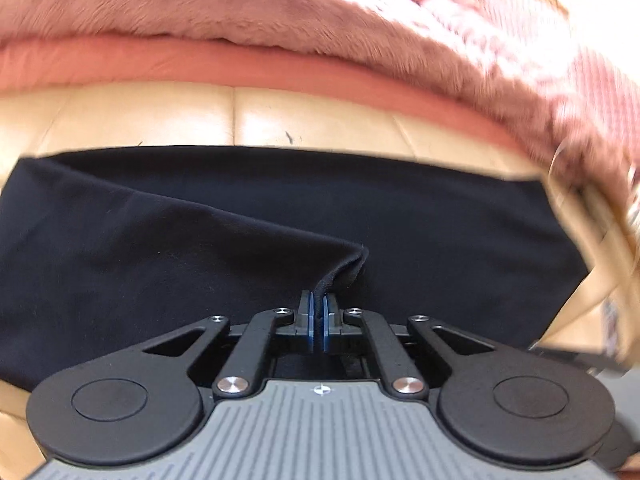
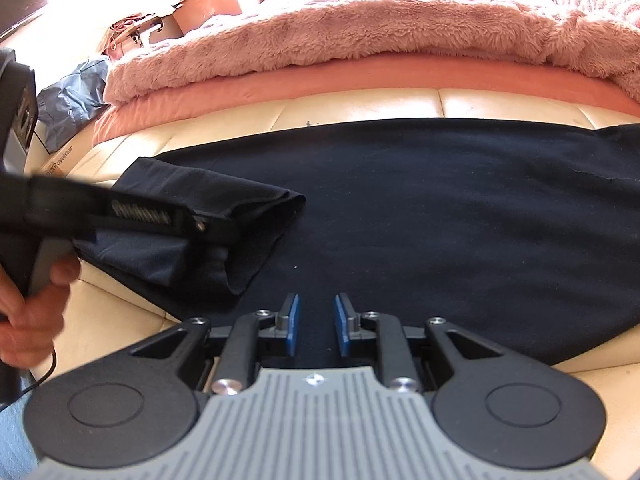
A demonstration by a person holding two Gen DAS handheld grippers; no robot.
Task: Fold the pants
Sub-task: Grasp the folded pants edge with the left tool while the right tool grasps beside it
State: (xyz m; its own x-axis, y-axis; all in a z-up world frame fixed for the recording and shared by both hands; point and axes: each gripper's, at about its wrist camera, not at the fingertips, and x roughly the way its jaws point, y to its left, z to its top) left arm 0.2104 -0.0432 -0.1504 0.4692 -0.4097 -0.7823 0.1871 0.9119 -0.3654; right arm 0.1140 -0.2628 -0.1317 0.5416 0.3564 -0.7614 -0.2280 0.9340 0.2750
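Observation:
Black pants (image 2: pixel 440 216) lie spread flat on a cream leather surface (image 2: pixel 360 108). My left gripper (image 1: pixel 319 320) is shut on a pinched edge of the pants (image 1: pixel 344 268), lifting a fold of cloth. In the right wrist view the left gripper (image 2: pixel 216 228) comes in from the left and holds the folded-over end of the pants (image 2: pixel 224 200) above the rest. My right gripper (image 2: pixel 316 324) is open and empty, hovering over the near edge of the pants, its blue pads (image 2: pixel 293 320) apart.
A fluffy pink blanket (image 2: pixel 360 28) on an orange-pink mattress (image 2: pixel 320 76) lies just behind the pants. At far left are a blue bag (image 2: pixel 72 100), a cardboard box (image 2: pixel 56 160) and clutter. The person's hand (image 2: pixel 32 312) holds the left gripper.

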